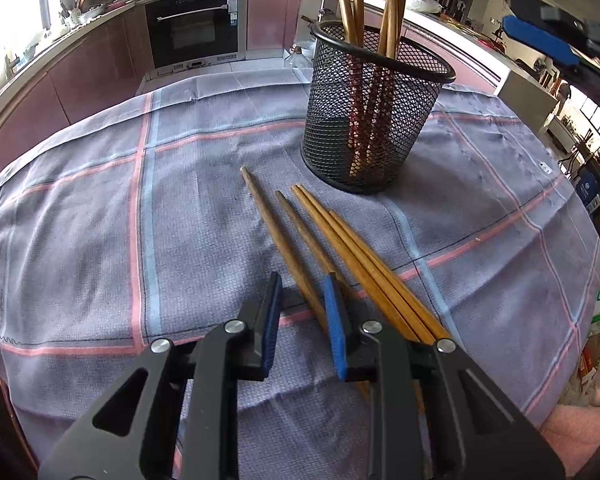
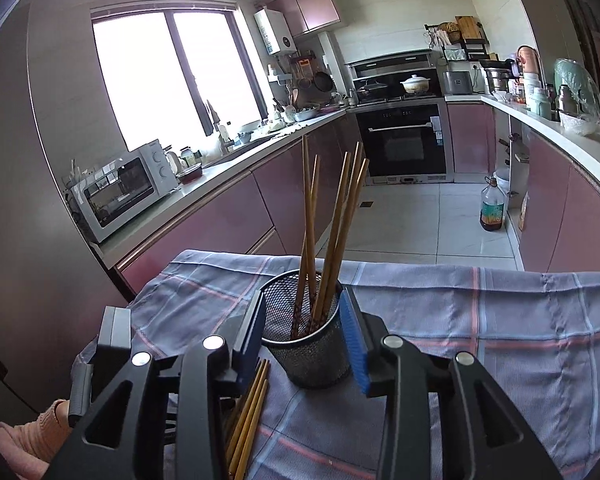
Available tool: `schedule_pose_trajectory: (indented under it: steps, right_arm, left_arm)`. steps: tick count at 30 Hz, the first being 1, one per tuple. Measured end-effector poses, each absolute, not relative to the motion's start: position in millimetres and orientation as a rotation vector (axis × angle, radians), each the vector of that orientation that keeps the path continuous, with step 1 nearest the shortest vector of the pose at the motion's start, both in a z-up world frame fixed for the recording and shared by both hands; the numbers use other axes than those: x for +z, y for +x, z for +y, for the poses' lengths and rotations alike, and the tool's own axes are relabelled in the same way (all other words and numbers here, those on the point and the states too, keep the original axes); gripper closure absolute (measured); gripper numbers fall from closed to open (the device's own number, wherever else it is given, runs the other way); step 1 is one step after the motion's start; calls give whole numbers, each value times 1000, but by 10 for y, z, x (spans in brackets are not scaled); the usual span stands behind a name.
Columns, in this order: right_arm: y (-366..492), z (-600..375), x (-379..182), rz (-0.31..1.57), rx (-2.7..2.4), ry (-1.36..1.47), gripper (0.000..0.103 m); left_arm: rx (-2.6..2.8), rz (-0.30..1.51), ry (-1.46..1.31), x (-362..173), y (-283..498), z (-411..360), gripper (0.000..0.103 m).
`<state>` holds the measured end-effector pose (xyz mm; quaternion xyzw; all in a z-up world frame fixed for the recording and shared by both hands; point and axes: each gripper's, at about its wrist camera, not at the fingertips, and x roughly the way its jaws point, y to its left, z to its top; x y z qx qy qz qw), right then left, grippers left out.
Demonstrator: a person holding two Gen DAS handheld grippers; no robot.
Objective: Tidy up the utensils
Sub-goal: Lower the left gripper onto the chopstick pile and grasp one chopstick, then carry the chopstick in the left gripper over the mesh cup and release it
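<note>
Five loose chopsticks lie on the cloth directly ahead of your left gripper, long axes running toward the mesh holder; its jaws straddle one, unclenched. Your right gripper hovers released, farther off.

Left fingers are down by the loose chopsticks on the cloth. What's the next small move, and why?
Probably slide the left gripper a touch toward the nearest chopstick so it sits between the fingers, then close. That chopstick lies just beside the gap, and five chopsticks lie loose on the cloth, while the mesh holder already has several upright. The right gripper is empty above the holder.
</note>
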<state>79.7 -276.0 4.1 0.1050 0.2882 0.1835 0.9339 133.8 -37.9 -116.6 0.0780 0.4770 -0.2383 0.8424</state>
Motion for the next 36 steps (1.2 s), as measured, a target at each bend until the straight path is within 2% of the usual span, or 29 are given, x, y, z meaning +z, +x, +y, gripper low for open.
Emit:
schedule_pose_trajectory:
  steps: [2, 7, 10, 13, 15, 24, 36]
  right_arm:
    - [760, -2776, -5, 600, 377, 224, 66]
    - [716, -2761, -151, 639, 399, 241, 66]
    - [696, -2737, -219, 659, 406, 246, 66]
    - [679, -2747, -292, 675, 410, 255, 66]
    - [679, -2754, -335, 688, 414, 262, 66]
    - [606, -2793, -462, 714, 416, 293, 66]
    - [572, -2837, -521, 713, 423, 311, 66]
  left_arm:
    - [-513, 1013, 162, -1158, 1344, -376, 89]
    - [-510, 1010, 183, -1150, 1342, -380, 91]
    - [-512, 1023, 190, -1147, 1360, -387, 90]
    - [-491, 1029, 230, -1149, 1399, -434, 84]
    - [-491, 1033, 257, -1154, 1433, -471, 83]
    - [-488, 1017, 282, -1109, 1438, -526, 96]
    - [-537, 870, 103, -491, 1305, -221, 96]
